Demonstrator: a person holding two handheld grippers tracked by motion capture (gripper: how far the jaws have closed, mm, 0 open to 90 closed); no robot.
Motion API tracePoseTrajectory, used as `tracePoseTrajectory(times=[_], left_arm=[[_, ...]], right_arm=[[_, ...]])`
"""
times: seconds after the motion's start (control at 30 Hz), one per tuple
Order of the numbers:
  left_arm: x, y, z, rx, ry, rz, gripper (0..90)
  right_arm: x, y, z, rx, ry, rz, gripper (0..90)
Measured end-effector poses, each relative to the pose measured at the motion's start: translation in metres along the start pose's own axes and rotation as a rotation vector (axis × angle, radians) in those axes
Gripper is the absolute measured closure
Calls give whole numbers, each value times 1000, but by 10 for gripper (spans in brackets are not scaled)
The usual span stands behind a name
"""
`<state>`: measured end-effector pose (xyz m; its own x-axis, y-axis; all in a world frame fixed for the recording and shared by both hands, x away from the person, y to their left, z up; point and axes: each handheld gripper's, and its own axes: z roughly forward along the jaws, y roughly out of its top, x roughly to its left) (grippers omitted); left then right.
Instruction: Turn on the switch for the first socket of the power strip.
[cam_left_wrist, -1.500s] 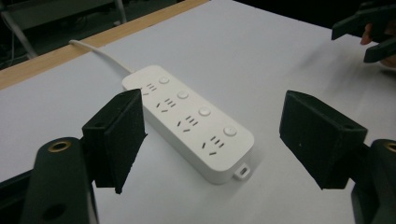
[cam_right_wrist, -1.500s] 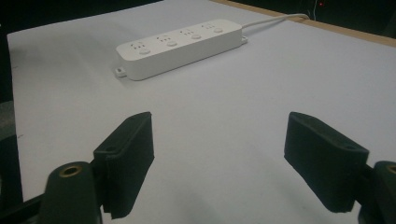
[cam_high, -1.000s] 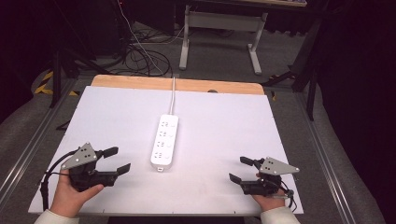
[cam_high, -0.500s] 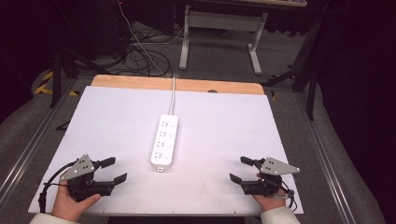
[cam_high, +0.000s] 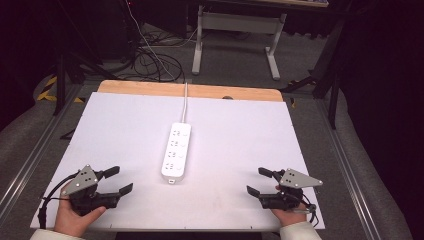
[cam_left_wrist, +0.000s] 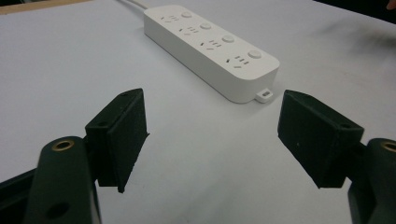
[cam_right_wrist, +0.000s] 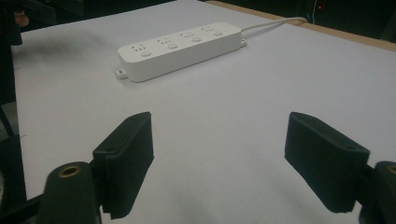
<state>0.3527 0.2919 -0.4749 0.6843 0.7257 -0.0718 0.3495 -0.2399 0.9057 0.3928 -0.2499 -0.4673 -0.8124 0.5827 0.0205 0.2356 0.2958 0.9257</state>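
A white power strip with several sockets lies lengthwise in the middle of the white table; its white cable runs off the far edge. In the left gripper view the strip lies ahead, beyond the jaws. The right gripper view has the strip farther off. My left gripper rests near the front left corner, open, nothing between its jaws. My right gripper sits near the front right corner, open and empty as well. Both point inward toward the strip.
A wooden strip borders the table's far edge. Behind the table, cables lie on the floor and a white metal stand rises. Metal rails run along both sides of the table.
My left gripper has drifted back toward the front left corner and its jaws now stand a little wider. The right gripper and the strip have stayed put.
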Motion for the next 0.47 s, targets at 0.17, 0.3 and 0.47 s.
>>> tracePoseTrajectory(times=[0.17,0.3,0.47], left_arm=[[-2,0,0,9,3,4,248],[-2,0,0,10,-3,-9,247],[2,-1,1,19,-9,-21,235]], right_arm=[[0,0,0,3,0,-1,242],[0,0,0,2,1,-1,242],[0,0,1,5,1,-3,239]])
